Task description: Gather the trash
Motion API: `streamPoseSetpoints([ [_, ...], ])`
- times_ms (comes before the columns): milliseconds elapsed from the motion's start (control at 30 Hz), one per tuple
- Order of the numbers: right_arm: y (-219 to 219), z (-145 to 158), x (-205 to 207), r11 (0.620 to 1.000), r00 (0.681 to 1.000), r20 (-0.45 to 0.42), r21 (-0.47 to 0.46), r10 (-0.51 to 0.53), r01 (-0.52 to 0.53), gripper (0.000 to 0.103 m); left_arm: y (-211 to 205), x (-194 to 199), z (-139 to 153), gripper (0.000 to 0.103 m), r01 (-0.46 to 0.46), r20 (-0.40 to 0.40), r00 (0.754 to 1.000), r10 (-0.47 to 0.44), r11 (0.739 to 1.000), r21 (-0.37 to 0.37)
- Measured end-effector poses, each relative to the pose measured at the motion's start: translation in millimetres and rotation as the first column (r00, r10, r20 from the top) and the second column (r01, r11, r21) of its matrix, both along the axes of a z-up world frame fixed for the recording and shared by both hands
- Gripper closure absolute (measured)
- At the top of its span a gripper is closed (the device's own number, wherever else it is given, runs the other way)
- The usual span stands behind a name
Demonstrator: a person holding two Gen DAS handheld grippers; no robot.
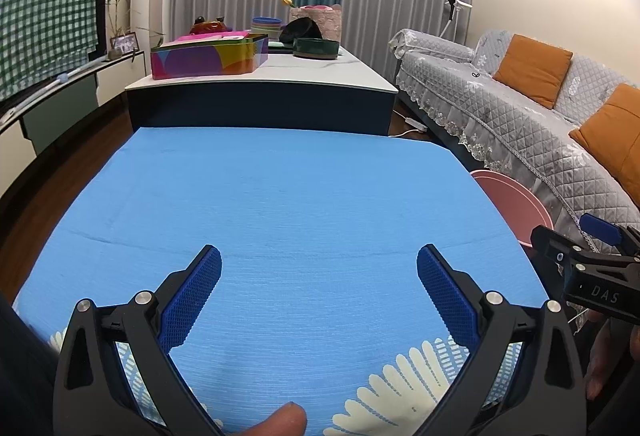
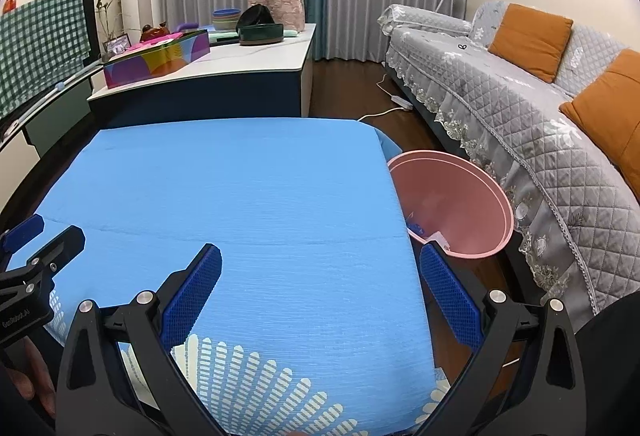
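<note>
The pink bin (image 2: 452, 196) stands on the floor just beside the right edge of the blue-covered table (image 2: 240, 188), between it and the grey sofa (image 2: 520, 104); it tilts, mouth facing up and toward the table. Only the right wrist view shows inside it: small scraps (image 2: 424, 230) at the near wall. The left wrist view shows just its rim. The left gripper (image 1: 319, 268) and right gripper (image 2: 320, 268) both hover over the table with their 2 fingers spread wide, holding nothing.
</note>
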State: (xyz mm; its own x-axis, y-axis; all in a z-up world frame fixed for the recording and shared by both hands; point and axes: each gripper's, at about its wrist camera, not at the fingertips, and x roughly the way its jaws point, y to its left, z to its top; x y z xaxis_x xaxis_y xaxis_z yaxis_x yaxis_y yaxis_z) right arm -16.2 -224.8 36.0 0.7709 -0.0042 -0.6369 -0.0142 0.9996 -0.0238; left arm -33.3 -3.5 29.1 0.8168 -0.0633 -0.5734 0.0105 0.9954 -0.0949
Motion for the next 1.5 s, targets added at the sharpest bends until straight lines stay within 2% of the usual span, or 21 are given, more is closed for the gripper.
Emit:
streamPoseSetpoints([
  [1500,1.9,-0.9,0.5,1.0,1.0,-0.002,0.015,0.003,-0.003,0.005,-5.1,1.9,-2.8,0.008,0.014,-0.001,1.0,-0.014,1.0,0.011],
])
